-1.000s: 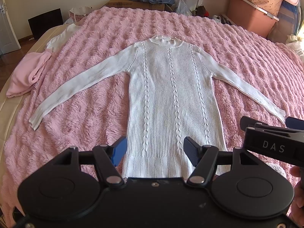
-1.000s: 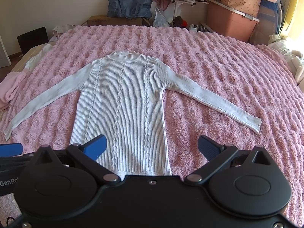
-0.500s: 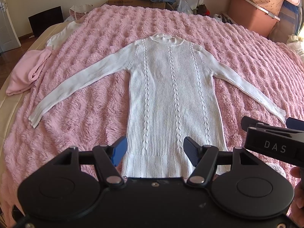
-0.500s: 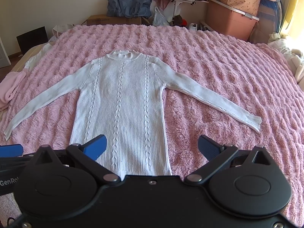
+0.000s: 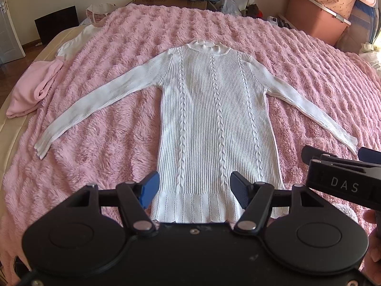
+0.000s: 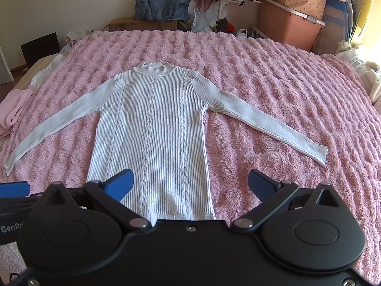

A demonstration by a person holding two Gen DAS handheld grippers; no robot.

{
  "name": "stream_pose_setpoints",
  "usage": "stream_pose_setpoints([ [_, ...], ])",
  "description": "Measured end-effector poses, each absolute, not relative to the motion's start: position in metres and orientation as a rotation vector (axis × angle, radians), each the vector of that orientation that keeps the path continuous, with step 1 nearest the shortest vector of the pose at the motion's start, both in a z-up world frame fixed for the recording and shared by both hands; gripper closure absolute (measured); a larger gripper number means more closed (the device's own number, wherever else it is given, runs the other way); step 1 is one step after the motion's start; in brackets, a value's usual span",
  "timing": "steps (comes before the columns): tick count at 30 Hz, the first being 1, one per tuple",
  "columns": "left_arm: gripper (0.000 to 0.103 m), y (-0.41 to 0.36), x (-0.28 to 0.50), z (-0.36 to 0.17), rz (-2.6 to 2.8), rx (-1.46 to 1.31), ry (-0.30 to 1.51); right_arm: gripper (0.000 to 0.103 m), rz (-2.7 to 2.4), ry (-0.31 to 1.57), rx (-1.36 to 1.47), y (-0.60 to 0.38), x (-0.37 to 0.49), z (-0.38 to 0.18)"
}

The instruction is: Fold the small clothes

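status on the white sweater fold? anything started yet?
Done: the white sweater is spread flat on the pink blanket, front up, both sleeves out to the sides. In hand: nothing. The left gripper and right gripper are both open, near the hem, neither holding fabric. Left: every fold, sleeves and body alike. A pink garment lies at the bed's left edge.

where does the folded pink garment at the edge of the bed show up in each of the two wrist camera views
Left wrist view: the pink garment lies at the left edge, about a third of the way down, left of the white sweater.
Right wrist view: the pink garment is cut by the left border, just under halfway down.
Shared landmark: the sweater's sleeve cuff lies below it in both.
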State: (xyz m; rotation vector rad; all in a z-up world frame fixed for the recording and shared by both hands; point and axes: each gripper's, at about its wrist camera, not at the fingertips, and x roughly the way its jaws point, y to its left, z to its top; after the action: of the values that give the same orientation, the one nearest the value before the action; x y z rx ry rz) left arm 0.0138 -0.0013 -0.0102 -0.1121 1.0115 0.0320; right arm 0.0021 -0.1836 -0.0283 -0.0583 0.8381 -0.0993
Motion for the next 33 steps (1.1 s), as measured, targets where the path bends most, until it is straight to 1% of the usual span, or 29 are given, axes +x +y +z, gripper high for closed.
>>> stream_pose_setpoints([
  [33, 0.034, 0.0006, 0.0170, -0.0170, 0.031, -0.115, 1.020, 0.000, -0.103, 0.844, -0.058, -0.1833, 0.0054, -0.0320],
])
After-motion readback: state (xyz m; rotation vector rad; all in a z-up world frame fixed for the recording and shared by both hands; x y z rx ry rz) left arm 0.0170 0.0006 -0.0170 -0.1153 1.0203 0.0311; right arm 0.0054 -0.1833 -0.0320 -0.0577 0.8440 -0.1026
